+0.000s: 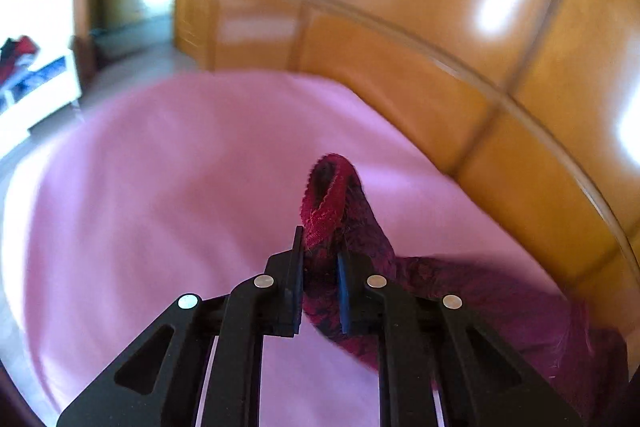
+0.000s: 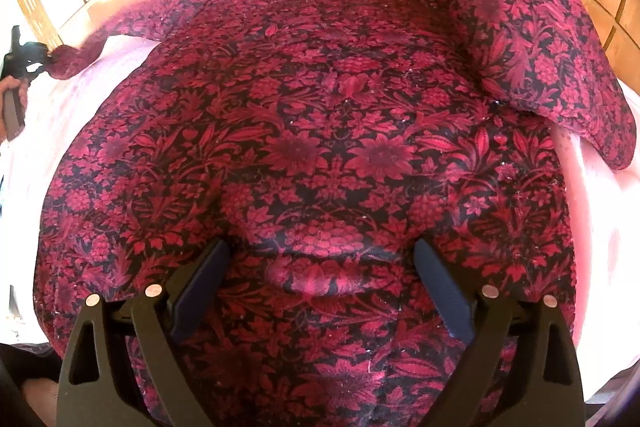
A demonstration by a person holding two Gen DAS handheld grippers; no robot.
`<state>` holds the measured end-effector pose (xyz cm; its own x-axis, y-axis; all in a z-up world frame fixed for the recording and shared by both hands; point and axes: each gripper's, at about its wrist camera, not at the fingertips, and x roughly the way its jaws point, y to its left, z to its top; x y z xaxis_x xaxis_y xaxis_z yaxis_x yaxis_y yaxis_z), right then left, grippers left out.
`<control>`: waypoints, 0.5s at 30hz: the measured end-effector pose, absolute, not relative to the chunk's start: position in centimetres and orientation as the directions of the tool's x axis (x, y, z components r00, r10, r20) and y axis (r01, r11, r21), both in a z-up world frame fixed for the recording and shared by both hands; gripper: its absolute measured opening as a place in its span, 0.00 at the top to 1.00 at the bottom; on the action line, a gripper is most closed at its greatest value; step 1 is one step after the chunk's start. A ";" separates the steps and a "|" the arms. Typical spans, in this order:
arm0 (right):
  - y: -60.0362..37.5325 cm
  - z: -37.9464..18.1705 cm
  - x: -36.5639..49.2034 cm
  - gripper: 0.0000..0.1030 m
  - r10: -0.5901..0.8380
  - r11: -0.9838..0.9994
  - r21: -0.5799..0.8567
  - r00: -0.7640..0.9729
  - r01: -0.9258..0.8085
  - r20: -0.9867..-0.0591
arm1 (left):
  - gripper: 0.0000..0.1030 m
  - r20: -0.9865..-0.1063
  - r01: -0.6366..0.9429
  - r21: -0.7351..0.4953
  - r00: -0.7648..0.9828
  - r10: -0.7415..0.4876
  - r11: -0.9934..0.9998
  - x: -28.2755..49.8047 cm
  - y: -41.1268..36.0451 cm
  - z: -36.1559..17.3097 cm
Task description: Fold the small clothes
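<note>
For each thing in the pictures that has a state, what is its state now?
Left gripper: shut on the cuff of one sleeve.
Right gripper: open, above the garment's body.
Floral garment: spread flat on the pink sheet, neckline away from the camera.
Left sleeve: lifted, stretched sideways.
Right sleeve: folded over the body.

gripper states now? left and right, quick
Left gripper: shut on the sleeve cuff of the red floral top.
Right gripper: open, jaws spread wide over the top's lower body, holding nothing.
</note>
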<state>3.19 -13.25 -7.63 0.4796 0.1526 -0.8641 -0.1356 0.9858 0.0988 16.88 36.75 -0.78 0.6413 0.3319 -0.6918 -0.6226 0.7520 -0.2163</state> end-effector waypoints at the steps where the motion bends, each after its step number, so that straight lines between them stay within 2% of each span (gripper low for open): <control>1: -13.3 -7.7 3.2 0.09 0.152 0.986 0.098 0.480 -0.135 -0.864 | 0.89 -0.684 -0.637 -0.213 0.639 0.352 0.741 17.0 37.5 -0.4; 3: -13.3 -7.7 3.3 0.09 0.149 0.987 0.097 0.480 -0.131 -0.865 | 0.88 -0.682 -0.657 -0.199 0.626 0.378 0.727 17.7 38.4 -0.5; 6: -13.2 -7.9 3.4 0.09 0.146 0.987 0.095 0.481 -0.130 -0.864 | 0.81 -0.725 -0.665 -0.201 0.595 0.348 0.719 17.9 38.4 -1.5; 10: -13.3 -8.0 3.2 0.09 0.147 0.987 0.095 0.485 -0.130 -0.862 | 0.44 -0.708 -0.636 -0.266 0.638 0.301 0.724 15.8 36.2 -1.5; 12: -13.3 -7.9 3.3 0.09 0.150 0.987 0.098 0.484 -0.131 -0.862 | 0.43 -0.690 -0.597 -0.290 0.672 0.269 0.748 15.3 34.4 -1.2; 15: -13.9 -7.6 3.2 0.13 0.175 0.983 0.124 0.481 -0.136 -0.859 | 0.43 -0.673 -0.448 -0.333 0.729 0.124 0.830 14.3 29.3 -1.1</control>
